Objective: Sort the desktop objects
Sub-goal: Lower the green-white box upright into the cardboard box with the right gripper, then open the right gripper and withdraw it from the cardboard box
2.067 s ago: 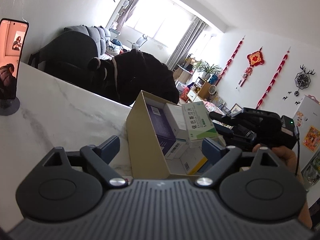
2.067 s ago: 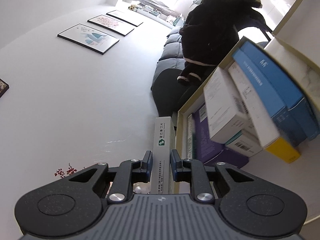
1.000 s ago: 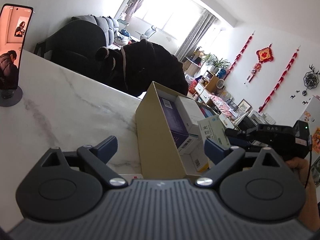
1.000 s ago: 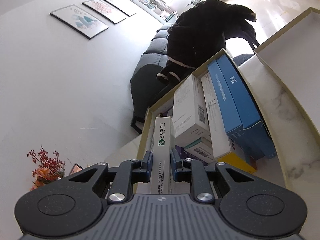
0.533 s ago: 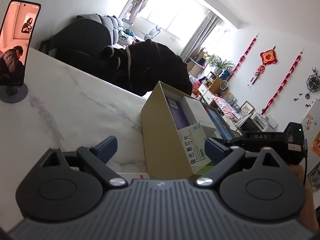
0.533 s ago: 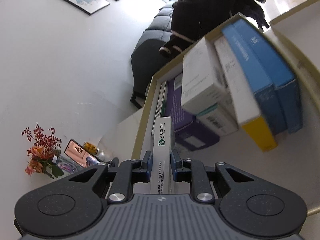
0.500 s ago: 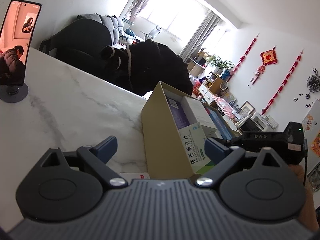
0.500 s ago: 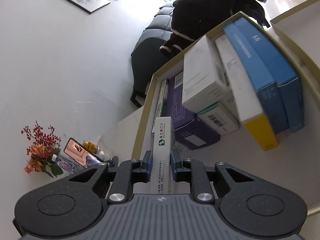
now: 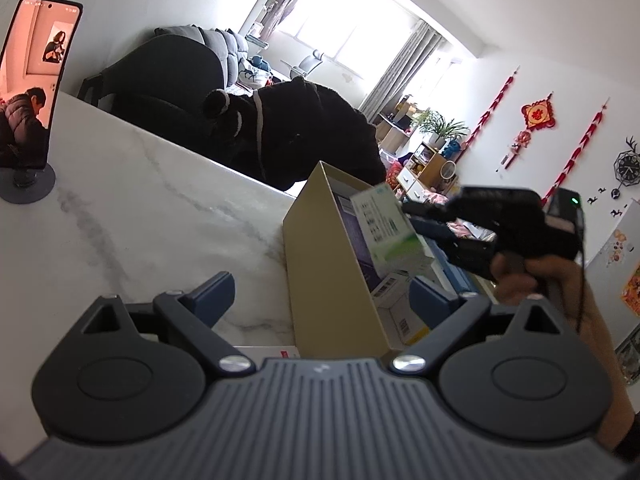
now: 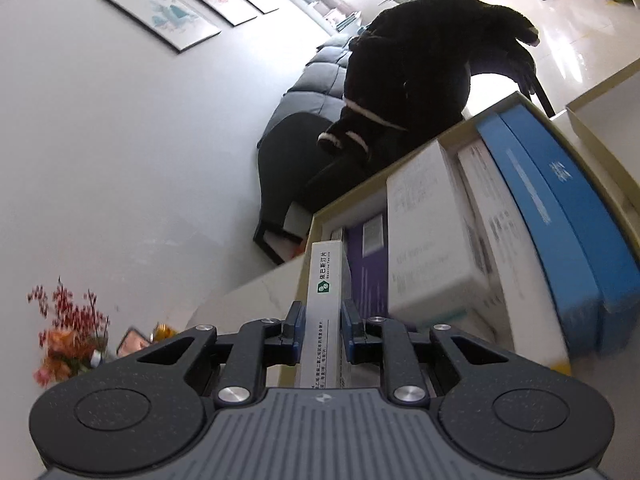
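A phone on a stand (image 9: 30, 92) sits at the far left of the marble worktop (image 9: 132, 208). The left gripper (image 9: 324, 292) holds nothing, fingers spread wide astride the open cardboard box's (image 9: 324, 268) near wall. To the right, the right gripper (image 10: 322, 330) has its fingers clamped on a white-and-green medicine box (image 10: 324, 292), held above that box's packed cartons.

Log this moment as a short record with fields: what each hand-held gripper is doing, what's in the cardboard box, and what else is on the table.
right hand-held gripper: shut on the green-and-white medicine box, held edge-on over the cardboard box
left hand-held gripper: open, empty, its fingers either side of the cardboard box's near corner
box contents: purple box, white box, blue boxes
table: white marble
also on table: phone on a stand
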Demonstrator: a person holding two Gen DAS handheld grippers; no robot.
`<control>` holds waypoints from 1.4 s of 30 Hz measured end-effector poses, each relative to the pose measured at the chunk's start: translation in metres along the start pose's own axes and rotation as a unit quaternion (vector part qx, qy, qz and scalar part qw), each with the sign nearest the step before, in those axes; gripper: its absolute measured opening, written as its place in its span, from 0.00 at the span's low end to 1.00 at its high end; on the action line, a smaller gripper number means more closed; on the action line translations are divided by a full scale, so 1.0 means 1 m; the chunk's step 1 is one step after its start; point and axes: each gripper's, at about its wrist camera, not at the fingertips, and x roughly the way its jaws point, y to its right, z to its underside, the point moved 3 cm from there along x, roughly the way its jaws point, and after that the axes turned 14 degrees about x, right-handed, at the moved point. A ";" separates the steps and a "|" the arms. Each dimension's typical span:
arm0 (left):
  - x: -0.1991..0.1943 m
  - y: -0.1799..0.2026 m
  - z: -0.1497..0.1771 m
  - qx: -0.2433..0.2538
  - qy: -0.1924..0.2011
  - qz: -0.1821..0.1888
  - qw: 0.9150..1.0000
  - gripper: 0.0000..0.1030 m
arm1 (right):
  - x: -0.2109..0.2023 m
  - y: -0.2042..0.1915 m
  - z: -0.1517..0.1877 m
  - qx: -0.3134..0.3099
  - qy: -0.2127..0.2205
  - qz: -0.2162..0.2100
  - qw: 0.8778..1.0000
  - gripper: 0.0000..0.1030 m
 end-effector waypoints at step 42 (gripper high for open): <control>-0.005 -0.016 0.002 -0.003 -0.005 -0.022 1.000 0.93 | 0.034 -0.013 0.004 -0.079 0.048 0.042 0.995 0.33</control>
